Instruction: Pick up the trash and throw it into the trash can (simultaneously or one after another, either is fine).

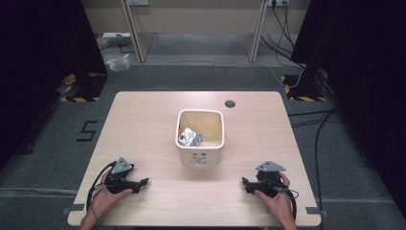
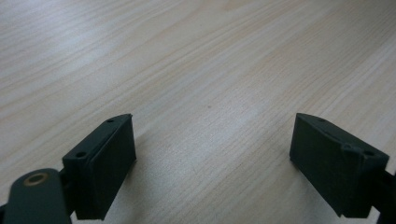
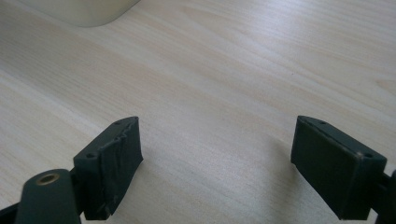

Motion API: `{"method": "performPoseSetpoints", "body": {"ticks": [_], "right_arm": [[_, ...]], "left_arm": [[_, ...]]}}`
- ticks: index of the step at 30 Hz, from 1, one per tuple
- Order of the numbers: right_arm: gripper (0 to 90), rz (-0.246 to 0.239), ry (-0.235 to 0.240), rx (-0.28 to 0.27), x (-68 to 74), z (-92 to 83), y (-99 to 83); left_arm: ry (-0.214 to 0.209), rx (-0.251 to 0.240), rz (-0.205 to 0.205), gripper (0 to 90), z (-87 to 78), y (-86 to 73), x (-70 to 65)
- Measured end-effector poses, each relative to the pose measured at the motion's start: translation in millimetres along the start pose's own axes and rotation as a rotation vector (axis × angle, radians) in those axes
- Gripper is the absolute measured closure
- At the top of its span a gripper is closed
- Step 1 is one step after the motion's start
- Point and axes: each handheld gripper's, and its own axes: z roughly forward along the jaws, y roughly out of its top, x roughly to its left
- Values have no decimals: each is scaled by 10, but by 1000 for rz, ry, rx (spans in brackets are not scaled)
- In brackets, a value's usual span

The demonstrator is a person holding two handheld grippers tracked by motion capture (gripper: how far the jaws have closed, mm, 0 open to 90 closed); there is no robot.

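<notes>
Pale wood grain is what the counter [image 1: 143,124] is made of, and most of it is bare. A cream square bin [image 1: 200,153] is set roughly at the middle, a bit nearer the far edge than the near one, and a crumpled bit of silver foil [image 1: 190,137] is seen lying inside it, toward the bin's left wall. A small round hole [image 1: 230,103] is cut into the counter near the far edge, just right of centre.

The left tool [image 1: 145,181] is held low near the near-left corner, pointed inward, and its jaws are spread wide with nothing between them. In the left gripper view, plain wood is seen in the gap of the left tool [image 2: 212,140]. The right tool [image 1: 244,182] is held near the near-right corner, also pointed inward, jaws wide and empty too. In the right gripper view the bin's rounded base [image 3: 84,11] is caught at the top left, well apart from the jaws.

Plenty of open counter is left between each tool and the bin, and along both side edges.
</notes>
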Motion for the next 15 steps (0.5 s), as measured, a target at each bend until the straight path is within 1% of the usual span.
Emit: {"method": "performPoseSetpoints", "body": {"ticks": [6,9,12,15], "right_arm": [[162,8,6,0,12,-2,-35],[158,7,6,-11,10,-3,-52],[150,12,4,-8,19,-8,-58],[141,7,3,-20,19,-3,-74]], "left_arm": [[0,0,0,132,0,0,0],[0,0,0,132,0,0,0],[0,0,0,132,0,0,0],[0,0,0,132,0,0,0]]}}
